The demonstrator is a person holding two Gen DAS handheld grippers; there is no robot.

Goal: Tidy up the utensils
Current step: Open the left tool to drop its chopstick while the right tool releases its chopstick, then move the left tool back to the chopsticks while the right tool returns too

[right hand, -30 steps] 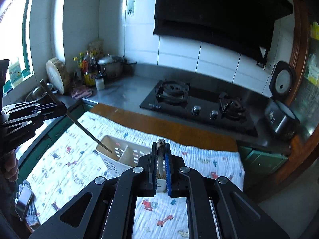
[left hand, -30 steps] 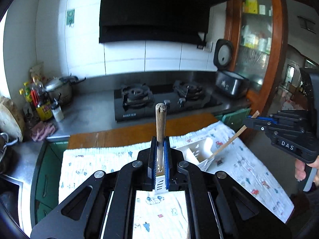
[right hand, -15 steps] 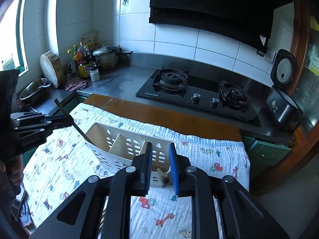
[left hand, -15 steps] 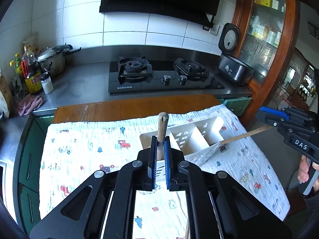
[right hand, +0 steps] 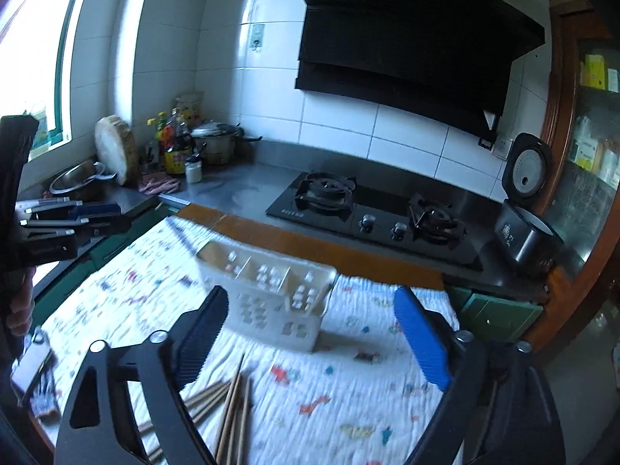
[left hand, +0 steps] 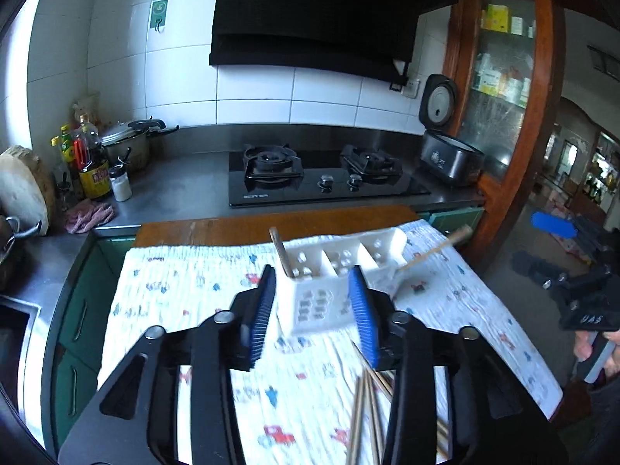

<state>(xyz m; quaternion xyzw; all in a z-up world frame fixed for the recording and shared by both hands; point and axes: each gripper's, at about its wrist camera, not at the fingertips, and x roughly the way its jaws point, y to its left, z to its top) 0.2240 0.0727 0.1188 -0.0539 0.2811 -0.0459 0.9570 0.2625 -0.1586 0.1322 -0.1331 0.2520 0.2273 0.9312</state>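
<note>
A: The left tool (left hand: 312,310) stands with its ribbed blue pads spread apart and holds nothing; the white plastic caddy (left hand: 333,283) sits between the pads, end-on, at about twelve o'clock from the camera.

B: And the right tool (right hand: 310,337)?

A: Spread wide too, and empty. From its camera the same caddy lies at twelve o'clock, a long box with perforated walls and inner dividers, resting on the printed quilted cloth (right hand: 348,387) that covers the table (left hand: 232,228), whose bare wooden edge shows beyond the cloth.

B: Anything in the caddy?

A: One brown wooden stick (left hand: 281,250) leans out of the near compartment in the left view. A pale wooden utensil (left hand: 438,250) juts out at two o'clock; its lower end is hidden behind the caddy wall, so I cannot tell what it is.

B: And the loose pieces?

A: Thin wooden chopsticks (right hand: 232,410) lie on the cloth at six o'clock, partly covered by the black tool frame and cut off by the picture edge. Blur softens the cloth print, so the count is perhaps six or so.
</note>
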